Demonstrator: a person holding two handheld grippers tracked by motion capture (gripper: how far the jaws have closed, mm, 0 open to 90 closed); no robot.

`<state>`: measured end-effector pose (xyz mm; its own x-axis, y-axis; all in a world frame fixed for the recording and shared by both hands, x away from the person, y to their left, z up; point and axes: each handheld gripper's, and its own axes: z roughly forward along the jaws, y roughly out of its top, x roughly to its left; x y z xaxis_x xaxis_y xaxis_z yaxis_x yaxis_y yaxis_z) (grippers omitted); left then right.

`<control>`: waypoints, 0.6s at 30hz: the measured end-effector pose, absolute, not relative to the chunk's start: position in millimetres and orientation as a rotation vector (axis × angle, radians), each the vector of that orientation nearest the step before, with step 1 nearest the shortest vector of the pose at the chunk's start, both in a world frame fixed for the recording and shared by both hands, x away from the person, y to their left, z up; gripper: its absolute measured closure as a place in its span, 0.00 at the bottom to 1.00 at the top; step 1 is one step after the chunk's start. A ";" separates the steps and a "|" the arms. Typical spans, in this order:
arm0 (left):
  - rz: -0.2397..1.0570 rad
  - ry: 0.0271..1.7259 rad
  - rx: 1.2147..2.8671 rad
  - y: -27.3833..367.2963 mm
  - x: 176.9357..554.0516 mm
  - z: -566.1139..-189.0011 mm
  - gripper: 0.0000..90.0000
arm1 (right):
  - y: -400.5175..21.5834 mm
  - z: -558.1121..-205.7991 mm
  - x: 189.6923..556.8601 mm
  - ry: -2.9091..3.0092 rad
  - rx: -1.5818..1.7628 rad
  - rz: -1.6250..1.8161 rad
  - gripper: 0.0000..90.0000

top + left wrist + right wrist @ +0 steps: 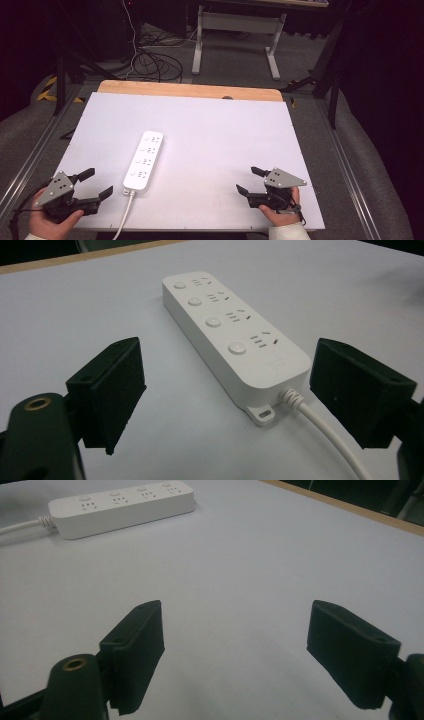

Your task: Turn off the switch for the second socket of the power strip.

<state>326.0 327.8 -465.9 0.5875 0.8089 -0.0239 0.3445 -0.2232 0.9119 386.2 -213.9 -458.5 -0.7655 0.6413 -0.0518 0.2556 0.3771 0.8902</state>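
Tongs in both hands stand wide and empty, so the work looks to be at its very start: an approach to the white power strip [143, 160], nothing yet touched.

That power strip lies flat on the white counter [210, 130], long axis running away from the person, four sockets each with a round button beside it. Its white cable [125, 212] leaves the near end and runs off the near edge of the counter.

Taking the strip as the landmark: the left tongs [97, 184] sit just beside its near end, on its left, pointed toward it. In the left gripper view the cable end of the strip lies between the two black pads [112, 390], farther along the counter and clear of them. The right tongs [248, 181] rest well apart from the strip, off to its right near the counter's near edge, with bare counter between the pads [135, 650].

My reading is that the left tongs are the better placed to act first. The next move calls for bringing them forward over the strip's near end, squaring the pads to its long sides or lining one tip over a button, and keeping clear of the cable.
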 end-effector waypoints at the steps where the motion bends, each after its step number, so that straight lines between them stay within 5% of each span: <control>1: 0.578 0.941 1.811 327.8 326.0 -465.9 0.17 | -213.9 -458.5 386.2 2.252 0.778 1.353 0.26; 18: 0.594 0.928 1.827 328.1 324.4 -461.5 0.20 | -213.0 -460.1 385.8 2.244 0.774 1.354 0.30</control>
